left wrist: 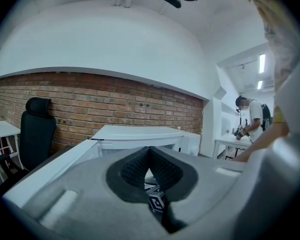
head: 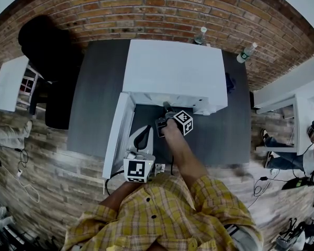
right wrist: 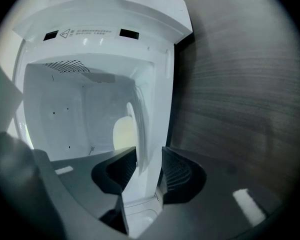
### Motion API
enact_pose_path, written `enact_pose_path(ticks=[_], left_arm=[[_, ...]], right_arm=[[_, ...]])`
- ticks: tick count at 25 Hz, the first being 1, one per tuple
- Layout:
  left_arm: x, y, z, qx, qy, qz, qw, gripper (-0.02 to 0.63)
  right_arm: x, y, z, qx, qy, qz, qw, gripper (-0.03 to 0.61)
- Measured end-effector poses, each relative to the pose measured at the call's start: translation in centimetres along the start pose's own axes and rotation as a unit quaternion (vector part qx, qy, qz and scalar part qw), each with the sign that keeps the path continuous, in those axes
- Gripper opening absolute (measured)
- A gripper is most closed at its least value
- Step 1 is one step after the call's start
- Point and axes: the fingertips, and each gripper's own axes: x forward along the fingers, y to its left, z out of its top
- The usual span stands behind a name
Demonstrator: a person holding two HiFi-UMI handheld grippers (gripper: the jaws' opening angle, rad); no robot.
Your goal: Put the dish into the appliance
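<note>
A white microwave (head: 172,67) stands on the dark grey table (head: 99,88), its door (head: 118,135) swung open to the left. My right gripper (head: 166,107) reaches into the opening. In the right gripper view the gripper (right wrist: 149,166) is rolled on its side and open. The white dish (right wrist: 138,119) lies edge-on on the floor of the cavity (right wrist: 75,114), and its rim and the front sill sit loosely between the jaws. My left gripper (head: 143,136) hangs beside the open door, its pads (left wrist: 140,166) closed together on nothing.
Two water bottles (head: 200,35) (head: 246,52) stand at the table's back edge by the brick wall. A black chair (head: 47,51) sits at the left. White desks flank the table, and a person (left wrist: 250,119) stands at the right one.
</note>
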Motion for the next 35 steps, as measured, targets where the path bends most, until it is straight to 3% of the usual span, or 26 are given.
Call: enact_pose_path(ticks=[13,21,27,35], left_arm=[[-0.1,-0.3,0.4,-0.002,-0.005,-0.009,0.9999,-0.003],[-1.2,-0.6,1.2,0.001,-0.021,-0.013,0.9997,-0.003],[-2.3,-0.5,1.5,-0.003,-0.029,-0.013,0.9995,-0.003],[-4.0,-0.9,2.4,0.003,-0.042,-0.02,0.9989,-0.003]], right_arm=[[-2.2,1.2,-1.6,-0.029,0.021,0.032,0.999,0.155],[-5.1,3.9,-2.5,-0.071,0.031,0.071,0.994,0.098],[-7.4,6.0,-2.9,-0.088,0.034,0.106,0.99,-0.011],[-11.8,8.4,-4.9,-0.121,0.043,0.151,0.98,-0.011]])
